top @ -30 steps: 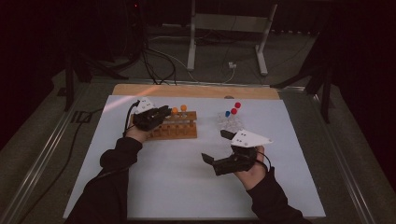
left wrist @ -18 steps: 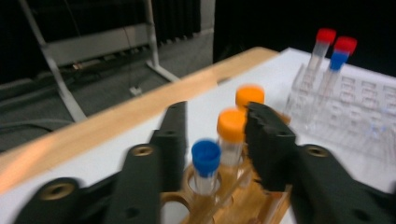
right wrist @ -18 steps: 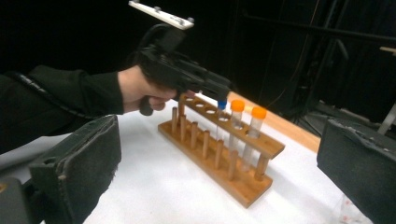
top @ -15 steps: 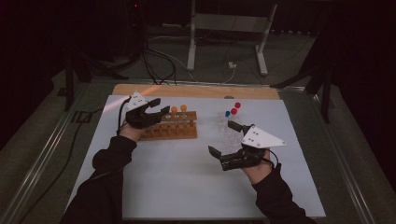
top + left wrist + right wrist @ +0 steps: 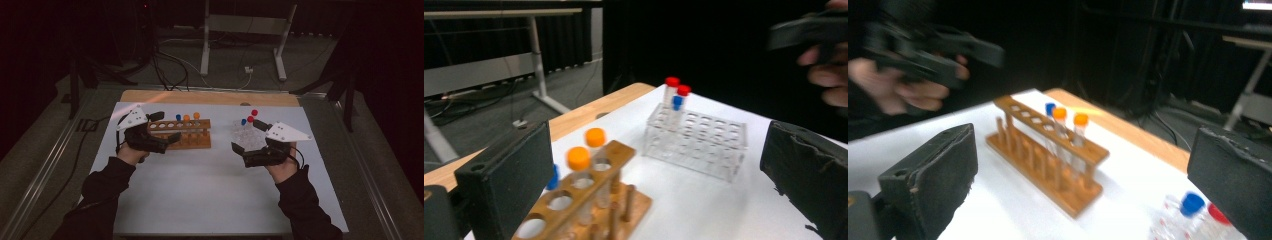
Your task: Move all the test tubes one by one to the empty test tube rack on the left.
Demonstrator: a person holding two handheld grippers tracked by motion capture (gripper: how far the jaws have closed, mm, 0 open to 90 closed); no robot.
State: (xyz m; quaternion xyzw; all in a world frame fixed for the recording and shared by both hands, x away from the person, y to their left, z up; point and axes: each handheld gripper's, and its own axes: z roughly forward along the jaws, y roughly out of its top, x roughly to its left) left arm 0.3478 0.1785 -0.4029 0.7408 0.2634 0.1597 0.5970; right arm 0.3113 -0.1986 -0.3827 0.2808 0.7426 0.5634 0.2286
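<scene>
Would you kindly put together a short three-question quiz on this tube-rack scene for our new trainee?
1. True or false: the left gripper is shut on an orange-capped tube.
2. Multiple choice: which cap colours stand in the clear rack? A) orange only B) red and blue C) green and yellow
3. Fill in: the orange-capped tubes stand in the ______ rack.

Key
1. False. In the left gripper view its jaws stand wide apart with nothing between them; the right gripper is open too.
2. B. Two red-capped tubes and a blue-capped tube stand there.
3. wooden
</scene>
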